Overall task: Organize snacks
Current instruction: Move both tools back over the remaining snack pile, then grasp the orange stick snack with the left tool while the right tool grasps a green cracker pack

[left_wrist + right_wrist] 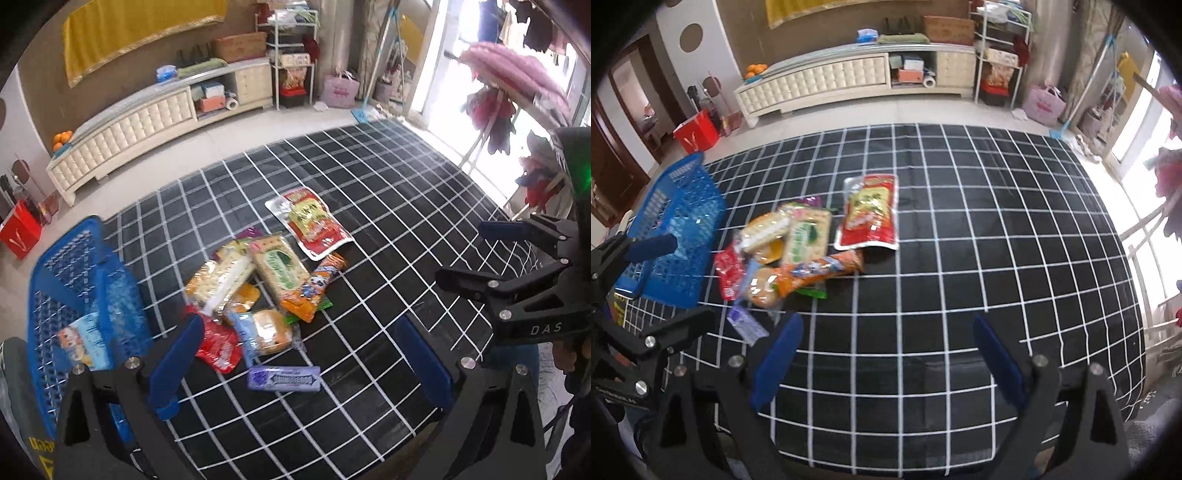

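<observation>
Where snacks (pixel 258 295) lie, checked cloth (pixel 369 221).

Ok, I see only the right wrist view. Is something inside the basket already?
Observer: Yes. The left wrist view shows one light-blue packet lying in the basket.
Operator: And the left gripper, does it hold anything?
Observer: No. The left gripper is open, with nothing between its fingers.
Operator: Which snack lies closest in front of it?
Observer: The purple gum pack, flat at the near edge of the pile.
</observation>
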Demonstrator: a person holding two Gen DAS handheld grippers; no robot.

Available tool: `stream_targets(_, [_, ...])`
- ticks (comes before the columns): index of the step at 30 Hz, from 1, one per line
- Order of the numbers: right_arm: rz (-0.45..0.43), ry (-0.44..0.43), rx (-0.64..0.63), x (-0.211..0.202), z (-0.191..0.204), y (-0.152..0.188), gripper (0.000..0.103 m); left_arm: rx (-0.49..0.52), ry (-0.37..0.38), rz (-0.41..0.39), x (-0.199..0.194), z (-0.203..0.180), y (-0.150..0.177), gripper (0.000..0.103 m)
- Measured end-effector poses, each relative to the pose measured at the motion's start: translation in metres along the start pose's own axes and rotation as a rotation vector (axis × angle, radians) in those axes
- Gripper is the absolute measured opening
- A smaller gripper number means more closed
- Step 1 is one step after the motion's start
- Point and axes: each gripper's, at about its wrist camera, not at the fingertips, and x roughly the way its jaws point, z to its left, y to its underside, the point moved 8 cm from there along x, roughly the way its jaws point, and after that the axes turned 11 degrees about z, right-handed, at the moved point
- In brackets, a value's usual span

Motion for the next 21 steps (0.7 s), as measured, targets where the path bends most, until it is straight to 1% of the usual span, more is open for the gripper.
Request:
stream_targets(4, [0.013, 0.002, 0.026, 0.018, -0.018, 0.003, 0.095, 0.029, 0.018, 0.05, 0.027, -0.009, -0.006, 0.103])
stream_targets(7, [0.029, 0.003, 0.039, 0.033, -0.03, 0.004, 0.095, 0.076, 0.025, 0.1, 0.05, -0.019, -0.012, 0.103])
stream_targets(11, [0.049, -0.007, 0.066, 0.051, -0.045, 0.006, 0.095, 0.143, 0.005, 0.151, 0.078, -0.031, -0.02, 0.102])
stream_targets(12, [0.053, -0.008, 0.072, 0.055, -0.049, 0.007, 0.095, 0.159, -0.008, 0.167, 0.088, -0.034, -0.022, 0.101])
stream_targets(13, [0.059, -0.011, 0.08, 0.06, -0.052, 0.007, 0.095, 0.167, -0.015, 0.177, 0.094, -0.035, -0.025, 0.098])
stream_targets(14, [0.066, -0.017, 0.088, 0.063, -0.055, 0.008, 0.095, 0.177, -0.016, 0.195, 0.103, -0.038, -0.027, 0.092])
stream_targets(15, [0.073, -0.026, 0.099, 0.067, -0.06, 0.01, 0.095, 0.185, -0.012, 0.213, 0.11, -0.04, -0.028, 0.083])
stream_targets(18, [0.078, -0.024, 0.109, 0.073, -0.067, 0.012, 0.095, 0.21, -0.021, 0.261, 0.132, -0.042, -0.029, 0.071])
stream_targets(20, [0.085, -0.02, 0.116, 0.077, -0.073, 0.014, 0.095, 0.216, -0.03, 0.275, 0.144, -0.043, -0.031, 0.066])
stream_targets(21, [0.091, -0.022, 0.119, 0.08, -0.075, 0.016, 0.095, 0.221, -0.038, 0.286, 0.148, -0.042, -0.031, 0.06])
